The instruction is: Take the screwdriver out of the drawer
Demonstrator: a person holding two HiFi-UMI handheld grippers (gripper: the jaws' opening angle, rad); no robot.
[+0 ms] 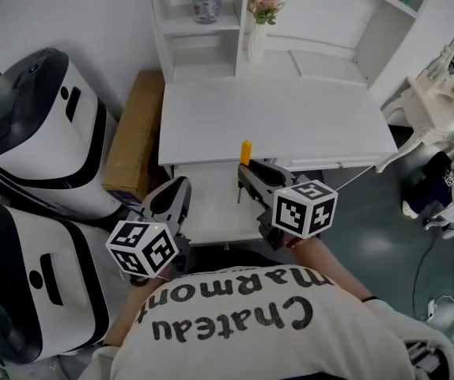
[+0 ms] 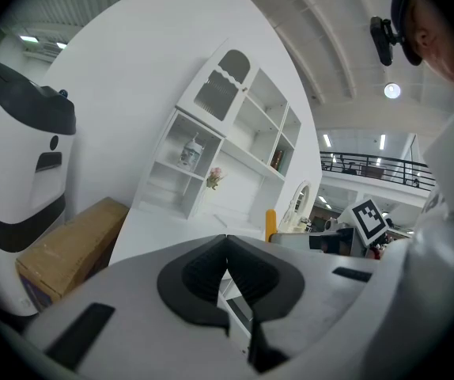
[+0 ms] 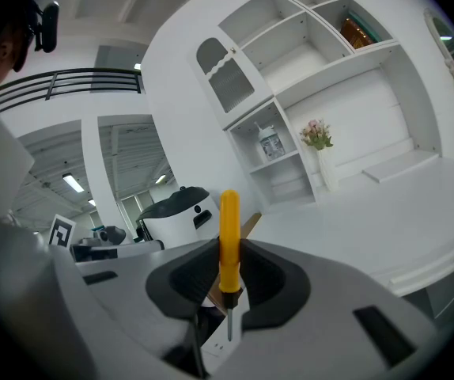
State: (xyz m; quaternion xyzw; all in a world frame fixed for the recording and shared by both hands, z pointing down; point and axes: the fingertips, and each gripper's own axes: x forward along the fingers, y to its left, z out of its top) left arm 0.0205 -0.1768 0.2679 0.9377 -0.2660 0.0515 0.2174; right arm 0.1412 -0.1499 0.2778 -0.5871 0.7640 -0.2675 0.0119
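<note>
My right gripper [image 1: 245, 172] is shut on the screwdriver [image 1: 245, 153], which stands upright at the desk's front edge, over the open white drawer [image 1: 215, 212]. In the right gripper view the yellow handle [image 3: 228, 240] sits clamped between the dark pads and rises above them, while the thin metal shaft [image 3: 228, 323] points down. My left gripper [image 1: 179, 186] hangs just left of it over the drawer's left side. Its jaws [image 2: 227, 240] are shut with nothing between them. From the left gripper view the screwdriver's handle [image 2: 270, 224] shows beyond the jaws.
A white desk [image 1: 290, 125] with a shelf hutch holds a flower vase [image 1: 259, 30] and a jar [image 1: 207, 0]. A cardboard box [image 1: 136, 137] and two white-and-black machines [image 1: 37, 133] stand at the left. An ornate white chair [image 1: 444, 93] is at the right.
</note>
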